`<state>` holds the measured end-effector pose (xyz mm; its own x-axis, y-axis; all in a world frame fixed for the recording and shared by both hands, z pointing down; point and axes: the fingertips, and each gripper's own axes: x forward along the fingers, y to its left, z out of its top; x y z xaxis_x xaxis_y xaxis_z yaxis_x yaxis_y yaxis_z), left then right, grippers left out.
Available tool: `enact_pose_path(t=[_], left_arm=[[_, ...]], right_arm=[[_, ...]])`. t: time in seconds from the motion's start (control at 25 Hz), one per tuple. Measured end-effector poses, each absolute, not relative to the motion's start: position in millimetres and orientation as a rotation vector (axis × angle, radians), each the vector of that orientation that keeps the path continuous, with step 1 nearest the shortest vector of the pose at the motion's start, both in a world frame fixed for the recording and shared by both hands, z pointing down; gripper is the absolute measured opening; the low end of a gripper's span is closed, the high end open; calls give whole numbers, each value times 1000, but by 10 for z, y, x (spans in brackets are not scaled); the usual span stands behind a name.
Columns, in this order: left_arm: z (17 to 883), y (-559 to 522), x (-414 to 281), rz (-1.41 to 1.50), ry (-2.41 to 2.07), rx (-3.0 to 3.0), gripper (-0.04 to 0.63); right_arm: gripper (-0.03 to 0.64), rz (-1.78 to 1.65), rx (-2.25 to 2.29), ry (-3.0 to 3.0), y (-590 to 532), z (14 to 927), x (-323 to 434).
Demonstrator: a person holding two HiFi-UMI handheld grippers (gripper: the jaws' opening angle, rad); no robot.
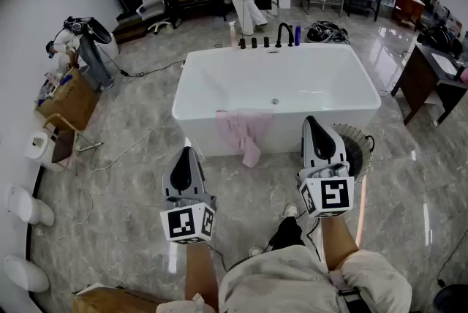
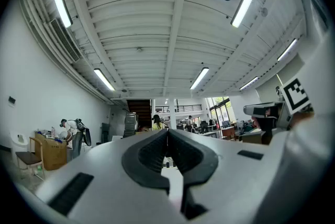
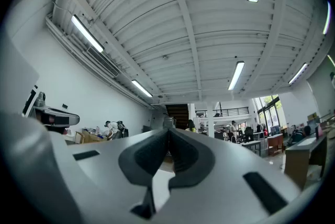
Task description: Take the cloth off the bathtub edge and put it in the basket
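A cardboard box [image 1: 69,105] sits at far left on the marble floor [image 1: 131,187]. The left gripper [image 1: 187,152] is held over the floor short of the tub, its jaws pressed together on nothing. Beyond it and to the right, the pink cloth [image 1: 245,130] hangs over the near edge of the white bathtub [image 1: 287,133], its tail trailing down the outer wall. The right gripper [image 1: 313,123], jaws likewise closed and empty, is raised before the tub's near right corner, partly covering the grey basket [image 1: 360,151] on the floor beside the tub.
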<state>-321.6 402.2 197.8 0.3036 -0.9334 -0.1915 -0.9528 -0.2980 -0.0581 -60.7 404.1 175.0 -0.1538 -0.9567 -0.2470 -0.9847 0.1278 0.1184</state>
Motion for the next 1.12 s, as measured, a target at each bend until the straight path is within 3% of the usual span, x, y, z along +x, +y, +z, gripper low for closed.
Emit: enact_pose_path(t=[1.12], left_arm=[[2669,3396,-3363,62,1856,-2492,5]], right_arm=[[-9,215,-1990,2393,3345,2480,-823]])
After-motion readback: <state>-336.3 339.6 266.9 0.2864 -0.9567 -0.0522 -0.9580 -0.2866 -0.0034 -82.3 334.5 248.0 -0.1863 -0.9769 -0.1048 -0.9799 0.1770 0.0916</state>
